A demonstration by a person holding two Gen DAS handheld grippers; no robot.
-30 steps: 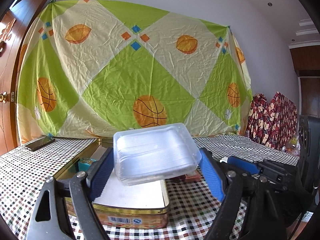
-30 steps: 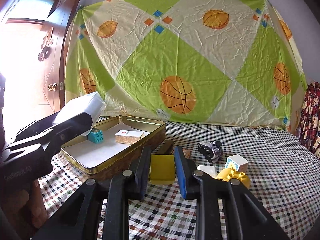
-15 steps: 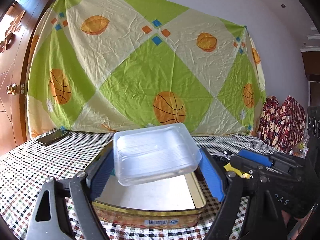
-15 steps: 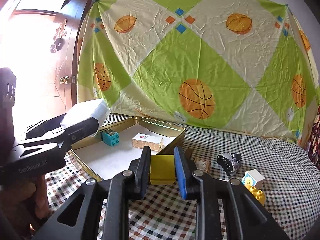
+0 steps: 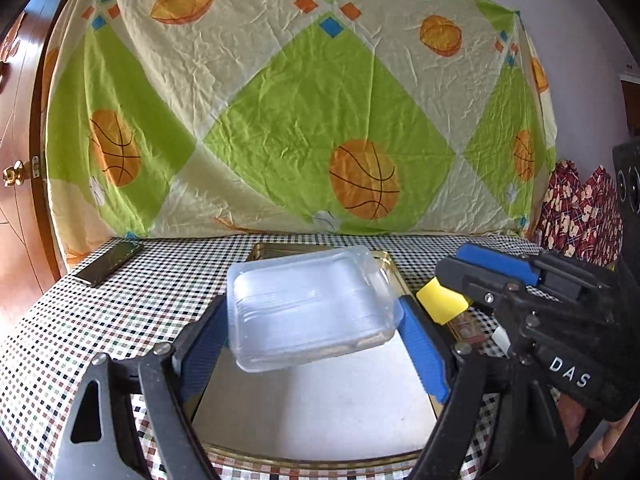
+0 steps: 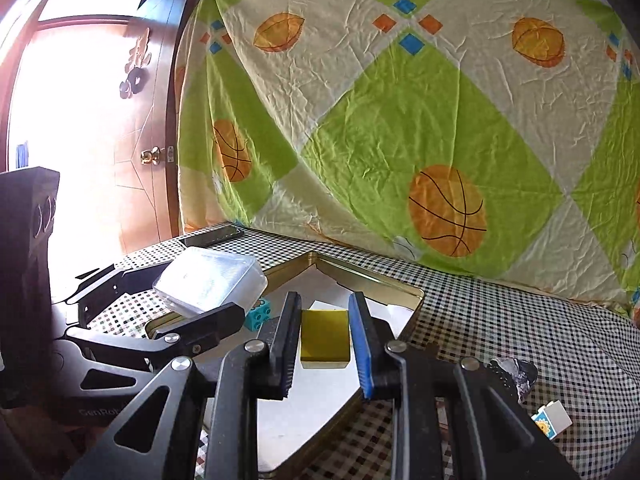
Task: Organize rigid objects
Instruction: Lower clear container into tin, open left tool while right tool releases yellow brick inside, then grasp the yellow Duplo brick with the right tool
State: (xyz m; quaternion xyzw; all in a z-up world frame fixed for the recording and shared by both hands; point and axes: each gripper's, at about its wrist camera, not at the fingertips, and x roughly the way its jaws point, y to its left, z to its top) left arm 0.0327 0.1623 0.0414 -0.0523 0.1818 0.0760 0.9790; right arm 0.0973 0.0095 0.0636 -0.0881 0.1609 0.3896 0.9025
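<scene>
**Both claws loaded over the gold tin**

Behind the table (image 5: 120,312) hangs a wrinkled green and cream sheet (image 5: 280,100) printed with basketballs, and a wooden door (image 6: 132,160) stands at the left. We see a checked cloth covering the table, with a dark phone (image 5: 107,263) lying near its far left corner.

Our left claw (image 5: 312,320) holds a clear plastic container (image 5: 308,304) between its blue pads, jaws spread wide across it, lifted above the open gold tin (image 6: 372,280). Our right claw (image 6: 325,338) stands narrow, gripping a yellow block (image 6: 325,338) between its 2 fingers, also above the tin's pale floor. In the left view that block (image 5: 442,304) shows just right of the container.

Inside the tin a teal brick (image 6: 258,314) sits near the far left side, partly hidden by the left claw. On the cloth to the right of the tin lie a crumpled grey object (image 6: 516,372) and a small white block with a sun picture (image 6: 554,420), apart from each other.
</scene>
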